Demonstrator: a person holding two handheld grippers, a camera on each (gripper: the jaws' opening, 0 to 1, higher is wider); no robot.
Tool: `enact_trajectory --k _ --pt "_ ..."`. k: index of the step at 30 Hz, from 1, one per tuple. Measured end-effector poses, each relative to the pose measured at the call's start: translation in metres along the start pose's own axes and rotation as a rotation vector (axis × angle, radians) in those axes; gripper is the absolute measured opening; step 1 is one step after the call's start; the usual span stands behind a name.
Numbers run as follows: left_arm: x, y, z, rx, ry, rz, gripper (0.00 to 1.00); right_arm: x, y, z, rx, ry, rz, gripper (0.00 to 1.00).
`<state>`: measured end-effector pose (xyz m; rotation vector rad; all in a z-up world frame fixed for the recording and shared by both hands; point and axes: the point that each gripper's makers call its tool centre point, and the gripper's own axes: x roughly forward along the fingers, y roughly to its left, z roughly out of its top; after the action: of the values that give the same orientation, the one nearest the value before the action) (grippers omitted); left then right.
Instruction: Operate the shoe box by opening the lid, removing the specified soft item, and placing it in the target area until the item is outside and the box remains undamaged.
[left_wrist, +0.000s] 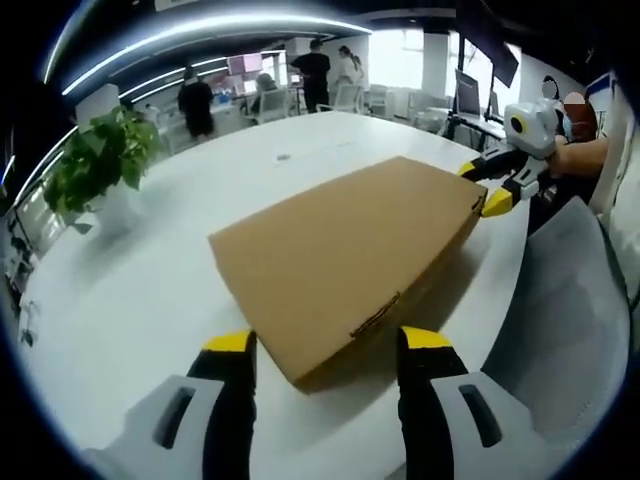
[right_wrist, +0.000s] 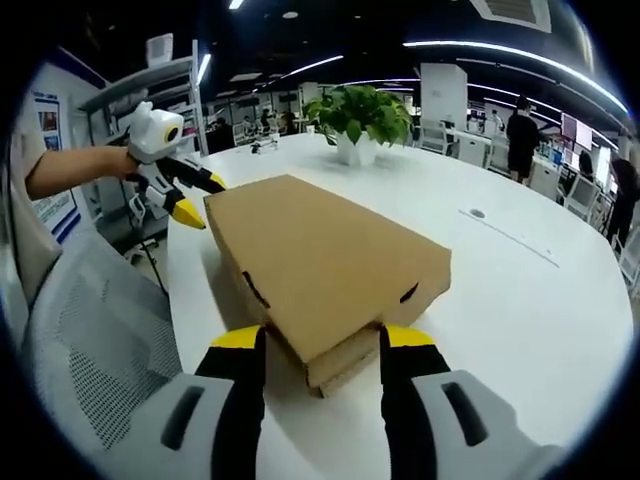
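Note:
A closed brown cardboard shoe box (left_wrist: 345, 255) lies flat on the white table (left_wrist: 150, 290). In the left gripper view its near corner sits between the yellow-tipped jaws of my left gripper (left_wrist: 328, 340), which stand wide apart and open. My right gripper (left_wrist: 486, 187) is at the box's far right corner, also open. The right gripper view shows the box (right_wrist: 320, 255) from the other end, one corner between the spread jaws of my right gripper (right_wrist: 322, 336). My left gripper (right_wrist: 200, 197) is at the far left corner there. The lid is down, so the contents are hidden.
A potted plant (left_wrist: 100, 160) stands on the table, seen again (right_wrist: 360, 120) beyond the box. A grey mesh chair (right_wrist: 90, 340) is at the table's edge beside me. Several people (left_wrist: 315, 70) stand by desks in the office behind.

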<state>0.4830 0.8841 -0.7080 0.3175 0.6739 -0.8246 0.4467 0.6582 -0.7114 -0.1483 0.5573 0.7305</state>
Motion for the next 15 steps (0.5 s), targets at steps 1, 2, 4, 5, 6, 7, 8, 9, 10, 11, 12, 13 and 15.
enact_trajectory --k 1,2,4,5,6,7,8,9,10,11,12,13,15 --pt "-0.002 0.000 0.002 -0.002 -0.008 0.003 0.56 -0.001 0.000 0.001 -0.001 -0.004 0.000 0.42" --pt "-0.002 0.000 0.003 -0.003 -0.012 0.005 0.57 -0.001 0.001 0.002 -0.002 -0.006 0.001 0.42" --pt "-0.004 -0.001 0.006 -0.008 -0.023 0.006 0.58 -0.003 0.001 0.004 -0.002 -0.013 0.003 0.43" --pt "-0.004 -0.002 0.007 -0.010 -0.027 0.005 0.59 -0.004 0.002 0.005 -0.003 -0.016 0.004 0.44" --pt "-0.004 -0.002 0.007 -0.011 -0.029 0.005 0.60 -0.005 0.003 0.007 -0.003 -0.019 0.008 0.44" --pt "-0.005 -0.003 0.008 -0.010 -0.033 0.005 0.61 -0.005 0.004 0.007 -0.004 -0.020 0.011 0.45" --pt "-0.005 -0.003 0.009 -0.009 -0.035 0.006 0.62 -0.006 0.005 0.008 -0.009 -0.022 0.015 0.47" --pt "-0.006 -0.003 0.010 -0.008 -0.038 0.006 0.62 -0.006 0.006 0.009 -0.013 -0.022 0.017 0.47" --pt "-0.007 -0.003 0.011 -0.009 -0.042 0.008 0.63 -0.007 0.007 0.010 -0.017 -0.024 0.017 0.48" --pt "-0.008 -0.003 0.012 -0.011 -0.046 0.008 0.63 -0.008 0.007 0.012 -0.018 -0.026 0.017 0.48" --pt "-0.009 -0.004 0.014 -0.013 -0.051 0.009 0.64 -0.008 0.007 0.013 -0.019 -0.030 0.016 0.48" --pt "-0.010 -0.004 0.016 -0.015 -0.059 0.010 0.64 -0.009 0.007 0.014 -0.019 -0.033 0.016 0.49" --pt "-0.012 -0.004 0.020 -0.017 -0.070 0.011 0.66 -0.011 0.006 0.017 -0.021 -0.040 0.013 0.48"
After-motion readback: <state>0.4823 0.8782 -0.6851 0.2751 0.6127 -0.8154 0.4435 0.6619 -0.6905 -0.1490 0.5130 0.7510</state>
